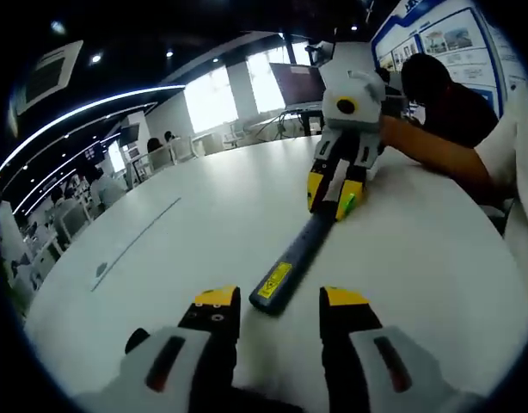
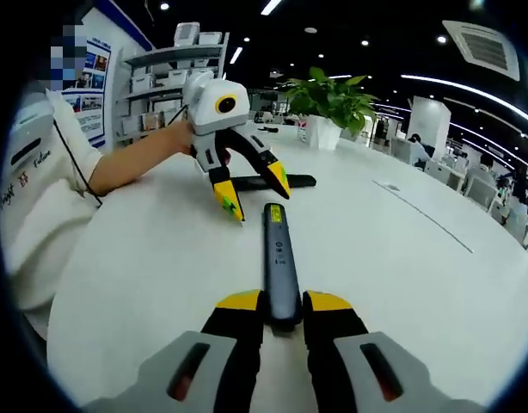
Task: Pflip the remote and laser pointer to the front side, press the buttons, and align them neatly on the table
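A slim dark laser pointer (image 2: 278,258) lies on the white table (image 2: 402,258), running straight away from my right gripper (image 2: 282,303), which is shut on its near end. In the left gripper view the pointer (image 1: 285,262) shows a yellow label, and its labelled end reaches to just between the tips of my open left gripper (image 1: 279,298). The right gripper (image 1: 333,200) holds the far end there. The left gripper (image 2: 257,195) hovers open over the pointer's far tip. A black remote (image 2: 285,181) lies flat behind it.
A potted plant (image 2: 333,103) stands at the table's far side. A person's arm (image 2: 131,159) and white sleeve (image 2: 40,224) reach in from the left. A thin seam (image 1: 135,245) crosses the tabletop. Chairs (image 1: 75,215) ring the far edge.
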Demonstrator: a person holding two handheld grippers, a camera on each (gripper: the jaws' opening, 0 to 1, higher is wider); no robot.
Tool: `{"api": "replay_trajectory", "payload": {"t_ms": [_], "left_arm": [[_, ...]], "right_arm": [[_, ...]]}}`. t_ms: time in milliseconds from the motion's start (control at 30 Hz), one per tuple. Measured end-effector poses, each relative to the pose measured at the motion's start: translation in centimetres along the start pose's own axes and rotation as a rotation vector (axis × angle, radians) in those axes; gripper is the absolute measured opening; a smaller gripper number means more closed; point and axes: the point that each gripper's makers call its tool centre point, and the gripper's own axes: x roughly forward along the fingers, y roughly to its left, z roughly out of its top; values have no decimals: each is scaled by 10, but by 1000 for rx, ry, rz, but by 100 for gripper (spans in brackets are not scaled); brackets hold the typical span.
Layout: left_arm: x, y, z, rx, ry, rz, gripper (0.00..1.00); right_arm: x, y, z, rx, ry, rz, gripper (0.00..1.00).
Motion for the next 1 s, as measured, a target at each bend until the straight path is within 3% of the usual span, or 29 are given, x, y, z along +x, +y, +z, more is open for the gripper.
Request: {"api": "replay_trajectory", "payload": {"t_ms": [167, 300, 433, 700, 1000], "left_arm": [[0, -1, -1, 14, 13, -4, 38], [0, 0, -4, 15, 25, 5, 37], [0, 4, -3, 4, 16, 13, 38], [1, -10, -4, 58, 11, -49, 23], [2, -12, -4, 46, 2, -53, 23]], "right_arm": [[1, -2, 1, 34, -6, 7, 21], [1, 3, 1, 104, -10, 47, 21], [1, 15, 1, 119, -2, 107, 21], [0, 14, 2, 148, -12, 109, 21], [0, 13, 2, 128, -9, 98, 21]]}}
